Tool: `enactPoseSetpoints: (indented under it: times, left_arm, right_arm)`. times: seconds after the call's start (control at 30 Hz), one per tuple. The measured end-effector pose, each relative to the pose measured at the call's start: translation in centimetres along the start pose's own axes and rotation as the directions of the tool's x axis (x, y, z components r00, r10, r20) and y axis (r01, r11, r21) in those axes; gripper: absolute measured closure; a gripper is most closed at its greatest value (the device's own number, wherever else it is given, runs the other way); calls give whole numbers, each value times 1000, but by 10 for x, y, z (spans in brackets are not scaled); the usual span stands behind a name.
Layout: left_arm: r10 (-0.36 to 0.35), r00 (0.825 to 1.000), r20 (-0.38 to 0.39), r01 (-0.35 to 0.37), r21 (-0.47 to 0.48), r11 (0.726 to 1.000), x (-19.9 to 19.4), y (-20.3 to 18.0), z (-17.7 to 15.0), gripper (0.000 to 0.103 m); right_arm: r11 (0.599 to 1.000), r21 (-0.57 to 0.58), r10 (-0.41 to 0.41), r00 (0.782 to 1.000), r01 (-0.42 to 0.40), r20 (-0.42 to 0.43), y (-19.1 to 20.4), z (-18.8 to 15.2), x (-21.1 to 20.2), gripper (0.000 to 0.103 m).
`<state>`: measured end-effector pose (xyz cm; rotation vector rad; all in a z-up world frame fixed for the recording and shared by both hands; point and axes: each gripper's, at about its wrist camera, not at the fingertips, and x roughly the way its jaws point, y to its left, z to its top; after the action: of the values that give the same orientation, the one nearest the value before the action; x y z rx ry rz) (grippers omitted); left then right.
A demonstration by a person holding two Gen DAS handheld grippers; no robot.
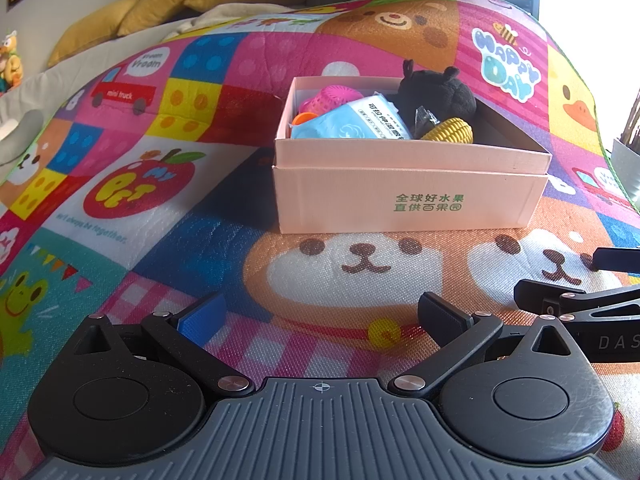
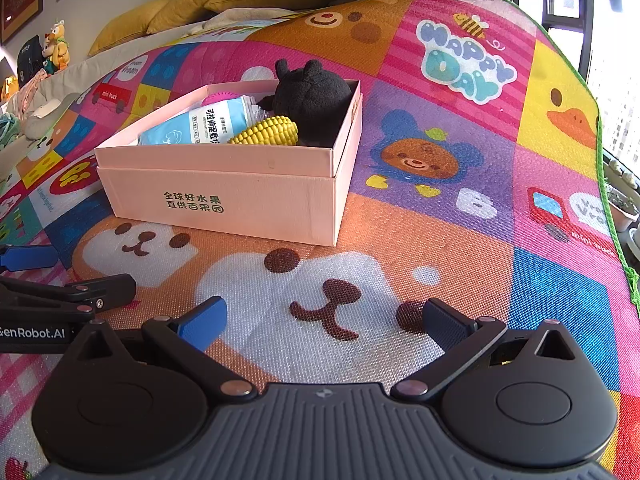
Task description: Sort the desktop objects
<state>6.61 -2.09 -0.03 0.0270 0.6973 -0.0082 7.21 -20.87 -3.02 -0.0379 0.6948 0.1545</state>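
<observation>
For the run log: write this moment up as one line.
left tool open, empty | right tool open, empty | both low over play mat | pink box holds black plush, toy corn, blue packet

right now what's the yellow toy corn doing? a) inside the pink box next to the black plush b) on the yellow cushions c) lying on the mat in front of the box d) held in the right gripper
a: the toy corn lies inside the pink box, right beside the black plush, and both grippers, left gripper and right gripper, are open and hold nothing.
</observation>
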Motion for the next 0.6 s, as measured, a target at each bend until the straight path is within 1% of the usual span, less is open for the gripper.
enactPoseSetpoints:
  times: [0.1, 0.37, 0.47, 0.5, 0.57, 0.6]
  left_arm:
    - [-11, 1000, -2, 11, -9, 1000, 0, 2, 0, 0]
    - [1, 1000, -2, -1, -9, 1000, -1, -2, 1, 0]
    - [-23, 999, -27, 22, -33, 999, -3, 3, 3, 0]
    - [-17, 999, -43, 15, -37, 999, -3, 3, 3, 0]
    - [1, 999, -53, -2, -6, 1000, -3, -2, 3, 0]
    - [-1, 998, -57, 0, -15, 1000, -2, -1, 4, 0]
  right_arm:
    - [1000, 0, -1, 1000, 1, 0, 1, 0, 0, 0]
    - [1000, 1, 1, 1000, -1, 0, 1, 0, 0, 0]
    - [1000, 2, 1, 1000, -1, 0, 1, 0, 0, 0]
    - [1000, 2, 1, 1000, -1, 0, 1, 0, 0, 0]
    - [1000, 2, 1, 1000, -1, 0, 1, 0, 0, 0]
    - [1000, 2, 1, 1000, -1, 0, 1, 0, 0, 0]
